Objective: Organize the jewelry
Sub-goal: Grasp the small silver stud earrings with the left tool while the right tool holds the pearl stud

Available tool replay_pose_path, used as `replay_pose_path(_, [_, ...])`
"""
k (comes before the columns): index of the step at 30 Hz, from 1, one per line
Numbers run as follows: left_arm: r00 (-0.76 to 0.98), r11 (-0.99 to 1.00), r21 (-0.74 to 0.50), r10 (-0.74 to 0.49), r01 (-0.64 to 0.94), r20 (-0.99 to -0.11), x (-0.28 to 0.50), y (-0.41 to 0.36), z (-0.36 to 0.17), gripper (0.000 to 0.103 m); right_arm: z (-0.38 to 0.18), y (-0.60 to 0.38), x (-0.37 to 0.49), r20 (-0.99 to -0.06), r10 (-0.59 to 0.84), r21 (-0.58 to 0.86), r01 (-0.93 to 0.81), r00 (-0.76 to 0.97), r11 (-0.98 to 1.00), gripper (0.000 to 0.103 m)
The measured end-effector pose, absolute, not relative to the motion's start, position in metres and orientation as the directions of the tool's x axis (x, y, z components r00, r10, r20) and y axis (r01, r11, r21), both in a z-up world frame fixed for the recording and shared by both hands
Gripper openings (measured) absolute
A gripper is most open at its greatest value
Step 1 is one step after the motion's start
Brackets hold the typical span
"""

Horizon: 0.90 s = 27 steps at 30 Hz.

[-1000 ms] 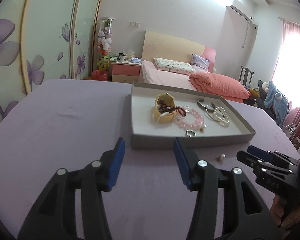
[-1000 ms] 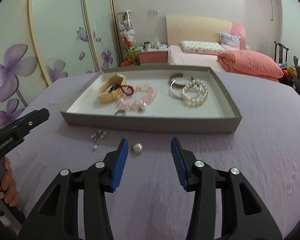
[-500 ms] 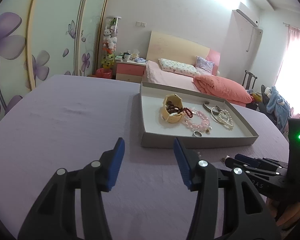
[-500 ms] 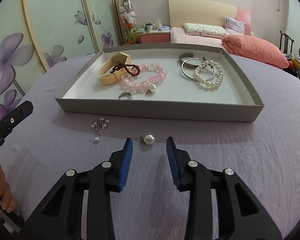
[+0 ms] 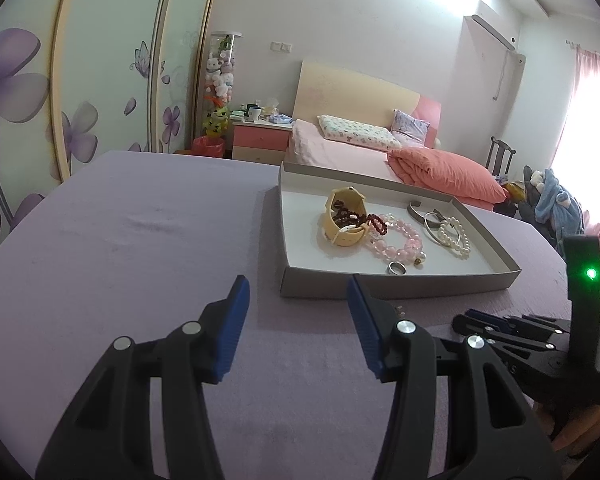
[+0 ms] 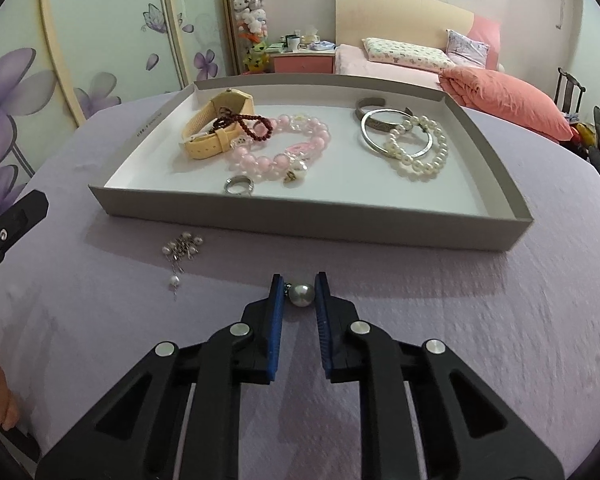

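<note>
While the right gripper (image 6: 300,294) jaws, just closing, pinch the pearl earring (image 6: 301,294) at their tips, it may squirt out; left gripper (image 5: 296,312) jaws half-open, empty.

A lilac cloth table cover (image 6: 460,320) bears a shallow cardboard tray (image 6: 300,220), grey outside and white within, holding a cream-yellow strapped watch (image 6: 208,140), a dark red bead string (image 6: 252,124), a pale pink bead bracelet (image 6: 284,152), a white pearl bracelet (image 6: 424,156) and silver bangles (image 6: 380,128); the wardrobe doors (image 5: 100,80) show purple flowers on pale green
</note>
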<state>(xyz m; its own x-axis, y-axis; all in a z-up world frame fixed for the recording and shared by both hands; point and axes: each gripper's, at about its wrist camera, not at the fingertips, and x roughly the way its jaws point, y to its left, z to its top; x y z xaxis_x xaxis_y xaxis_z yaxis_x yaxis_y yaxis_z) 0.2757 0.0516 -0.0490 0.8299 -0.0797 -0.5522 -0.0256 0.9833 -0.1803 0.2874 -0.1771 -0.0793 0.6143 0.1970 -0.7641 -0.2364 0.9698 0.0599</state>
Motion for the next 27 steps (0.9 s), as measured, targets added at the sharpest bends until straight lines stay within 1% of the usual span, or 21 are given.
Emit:
replay_pose_path(6, [0.826,0.985,-0.171,-0.088,-0.01,-0.556,0.277,0.044,-0.048,0.051,-0.079,-0.217,0.266,-0.769,0.143,0.046,-0.169,0.623,0.985,0.017])
replay_pose_path(9, [0.821,0.987,-0.161,-0.101,0.01,-0.562,0.278,0.037,-0.048,0.051,-0.08,-0.245,0.255,-0.771,0.083,0.03,-0.095,0.631,0.995,0.017])
replay_pose_path(13, [0.788,0.987,-0.149,-0.144,0.067,-0.599,0.284,0.017,-0.052,0.051,-0.081,-0.287,0.243,-0.775,0.021,0.042,0.019,0.632,0.999,0.017])
replay_pose_path(15, [0.761,0.985,-0.142,-0.168,0.101,-0.626,0.29,0.003,-0.055,0.051,-0.082,-0.296,0.24,-0.774,0.018,0.053,0.037,0.633,0.998,0.017])
replay_pose_path(19, [0.715,0.983,-0.098,-0.178,0.153,-0.676,0.301,-0.03,-0.064,0.051,-0.083,-0.299,0.239,-0.769,0.027,0.066,0.037,0.639,0.997,0.017])
replay_pose_path(22, [0.696,0.985,-0.062,-0.156,0.159,-0.701,0.311,-0.047,-0.073,0.051,-0.084,-0.3,0.239,-0.766,0.047,0.085,0.028,0.641,0.996,0.017])
replay_pose_path(27, [0.647,0.987,-0.059,-0.142,0.149,-0.749,0.328,-0.061,-0.084,0.051,-0.084,-0.304,0.238,-0.764,0.068,0.109,0.024,0.642,0.994,0.017])
